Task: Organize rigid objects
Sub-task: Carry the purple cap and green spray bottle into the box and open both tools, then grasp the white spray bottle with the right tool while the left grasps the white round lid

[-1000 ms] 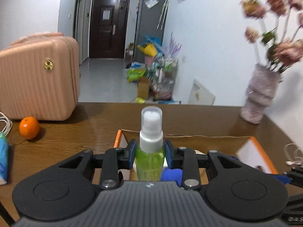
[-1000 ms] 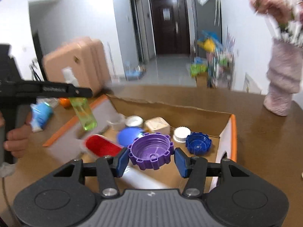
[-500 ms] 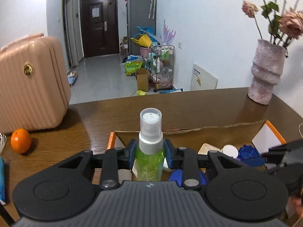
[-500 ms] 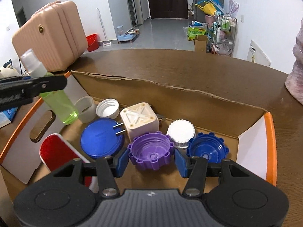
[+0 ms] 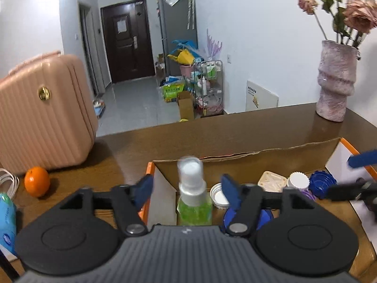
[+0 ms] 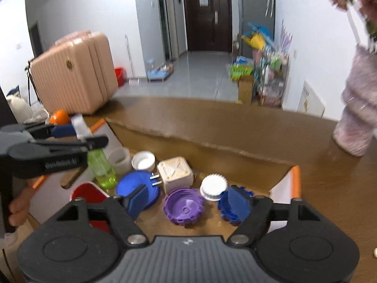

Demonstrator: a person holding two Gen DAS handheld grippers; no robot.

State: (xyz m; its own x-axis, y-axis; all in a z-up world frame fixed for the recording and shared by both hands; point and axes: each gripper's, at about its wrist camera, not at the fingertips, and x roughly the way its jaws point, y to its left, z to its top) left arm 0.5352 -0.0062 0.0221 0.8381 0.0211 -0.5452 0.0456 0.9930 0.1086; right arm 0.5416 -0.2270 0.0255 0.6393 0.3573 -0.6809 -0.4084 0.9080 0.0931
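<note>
Both grippers are spreading now. The left gripper [image 5: 187, 188] has just been opening, its 2 blue pads standing clear on either side of the green spray bottle [image 5: 193, 198]; the bottle sits between them, upright, blurred at its white cap, unpinched, at the left end of the cardboard box [image 6: 212, 139]. The right gripper [image 6: 188, 199] has just been opening too, and the purple cap [image 6: 184, 208] lies free between its pads on the box floor. Beside it: a white ridged cap [image 6: 214, 186] touching a dark blue cap [image 6: 229, 208], a cream plug adapter [image 6: 175, 173] with its 2 prongs over a flat blue lid [image 6: 136, 186]. The box rests on the brown table [image 5: 235, 127], with an orange [image 5: 37, 181] and a pink suitcase [image 5: 44, 115] off to the left.
</note>
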